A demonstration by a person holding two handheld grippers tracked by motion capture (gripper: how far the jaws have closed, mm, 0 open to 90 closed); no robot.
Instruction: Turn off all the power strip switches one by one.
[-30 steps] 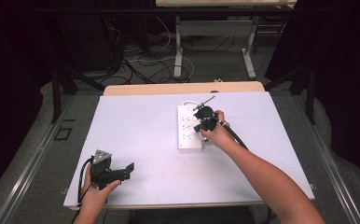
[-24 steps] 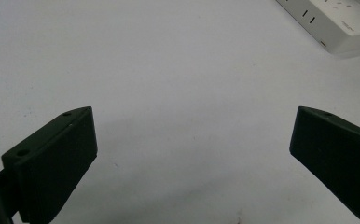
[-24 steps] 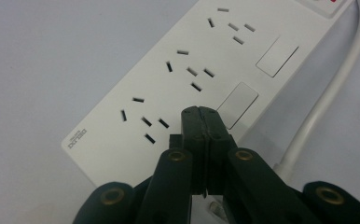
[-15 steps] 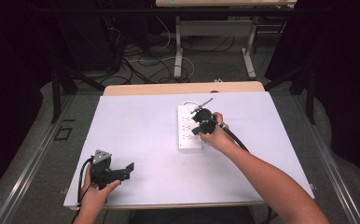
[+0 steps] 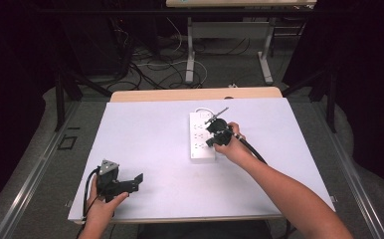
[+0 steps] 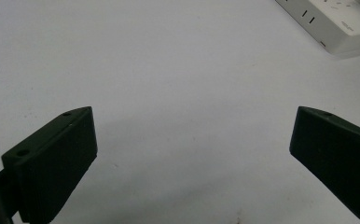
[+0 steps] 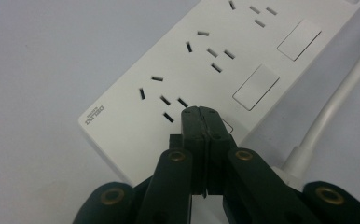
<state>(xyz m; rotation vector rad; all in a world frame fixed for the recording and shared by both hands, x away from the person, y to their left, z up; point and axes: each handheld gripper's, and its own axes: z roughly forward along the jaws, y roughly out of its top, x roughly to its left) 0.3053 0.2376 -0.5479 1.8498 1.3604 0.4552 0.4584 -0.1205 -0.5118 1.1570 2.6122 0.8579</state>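
Right tool, jaws pressed together and empty, tip poised at the near rocker switch of the white plastic power strip lying mid-surface. Switch press judged in hand, not confirmed complete. Left tool wide open, idle near the front edge

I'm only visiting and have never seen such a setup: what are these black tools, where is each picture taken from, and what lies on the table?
A person sits at a white table holding a pair of hand-operated tongs in each hand. The high view looks down from above. The other two pictures come from cameras riding on each pair of tongs.

The left tongs rest near the table's front edge, jaws wide apart, holding nothing.

The right tongs have jaws pressed together with nothing between them, and their tips are at a white power strip, near one of its switches. Whether they touch it, I cannot tell.
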